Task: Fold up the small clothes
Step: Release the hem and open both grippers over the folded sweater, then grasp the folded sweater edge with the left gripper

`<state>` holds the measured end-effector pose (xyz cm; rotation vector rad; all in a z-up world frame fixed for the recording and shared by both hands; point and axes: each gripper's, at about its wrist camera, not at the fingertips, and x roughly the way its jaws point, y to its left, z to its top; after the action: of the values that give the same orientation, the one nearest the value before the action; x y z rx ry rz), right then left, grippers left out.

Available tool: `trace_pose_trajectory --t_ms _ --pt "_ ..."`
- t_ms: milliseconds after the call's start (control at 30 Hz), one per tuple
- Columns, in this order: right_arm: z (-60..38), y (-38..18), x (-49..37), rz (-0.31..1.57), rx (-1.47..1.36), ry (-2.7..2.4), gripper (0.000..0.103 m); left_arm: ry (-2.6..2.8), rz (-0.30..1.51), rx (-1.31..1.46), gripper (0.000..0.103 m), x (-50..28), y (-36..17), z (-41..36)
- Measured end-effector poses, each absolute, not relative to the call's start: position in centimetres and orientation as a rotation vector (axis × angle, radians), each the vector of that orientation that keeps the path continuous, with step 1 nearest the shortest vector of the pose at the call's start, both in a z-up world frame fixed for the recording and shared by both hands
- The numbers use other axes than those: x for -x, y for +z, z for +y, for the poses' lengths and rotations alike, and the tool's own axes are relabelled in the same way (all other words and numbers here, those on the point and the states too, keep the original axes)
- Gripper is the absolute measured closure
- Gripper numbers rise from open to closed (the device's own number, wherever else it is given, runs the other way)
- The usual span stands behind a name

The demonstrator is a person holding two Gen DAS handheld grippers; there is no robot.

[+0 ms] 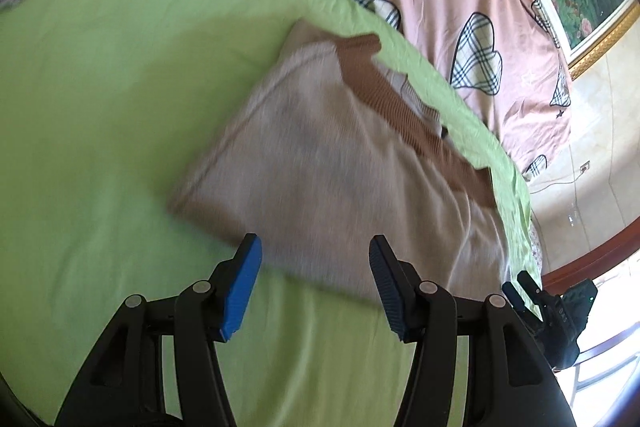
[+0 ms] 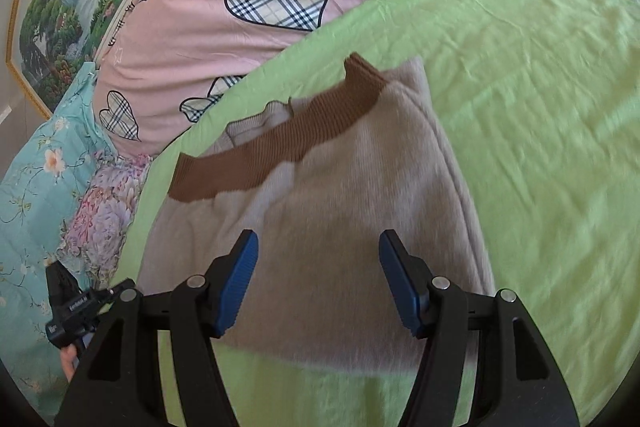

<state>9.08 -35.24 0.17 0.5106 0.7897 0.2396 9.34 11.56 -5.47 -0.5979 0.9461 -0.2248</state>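
A small beige garment (image 1: 320, 167) with a brown ribbed band (image 1: 404, 103) lies folded flat on the green sheet (image 1: 100, 87). It also shows in the right wrist view (image 2: 332, 227), with its brown band (image 2: 280, 143) at the far side. My left gripper (image 1: 314, 267) is open and empty, just above the garment's near edge. My right gripper (image 2: 318, 267) is open and empty over the garment's near part. The right gripper (image 1: 524, 291) shows at the right in the left wrist view, and the left gripper (image 2: 70, 301) at the lower left in the right wrist view.
A pink quilt with plaid hearts (image 2: 260, 7) lies bunched beyond the green sheet. A floral blue cover (image 2: 44, 179) lies at the left. A framed landscape picture (image 2: 72, 7) hangs on the wall behind. Bare green sheet (image 2: 540, 127) spreads to the right.
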Motion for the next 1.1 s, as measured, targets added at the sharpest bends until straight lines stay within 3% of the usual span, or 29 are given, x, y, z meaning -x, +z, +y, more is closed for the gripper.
trace_pose_trajectory --t_ms 200,433,767,867,933,1000,1100 --pt "-34.5 0.0 -7.1 0.810 -0.539 0.265 0.039 -0.210 0.979 0.625 0.043 -8.0 -7.2 11.6" --pt "-33.3 -0.1 -5.8 0.836 -0.530 0.293 0.039 -0.208 0.941 0.679 0.030 -9.0 -7.4 11.9" --pt "-32.1 -0.2 -5.7 0.861 -0.539 0.330 0.039 -0.135 0.865 0.721 0.029 -13.7 -7.7 13.3" --pt "-32.0 -0.2 -5.9 0.862 -0.537 0.340 0.039 -0.095 0.854 0.665 0.043 -15.0 -7.2 13.2" --pt "-32.1 -0.3 -6.2 0.863 -0.542 0.341 0.039 -0.101 0.858 0.638 0.073 -15.8 -7.1 12.9" --pt "-32.3 -0.4 -6.4 0.865 -0.545 0.339 0.039 -0.133 0.850 0.633 0.092 -16.2 -6.6 12.7" --pt "-32.9 -0.3 -6.9 0.859 -0.548 0.337 0.039 -0.142 0.814 0.552 0.096 -15.9 -4.7 11.5"
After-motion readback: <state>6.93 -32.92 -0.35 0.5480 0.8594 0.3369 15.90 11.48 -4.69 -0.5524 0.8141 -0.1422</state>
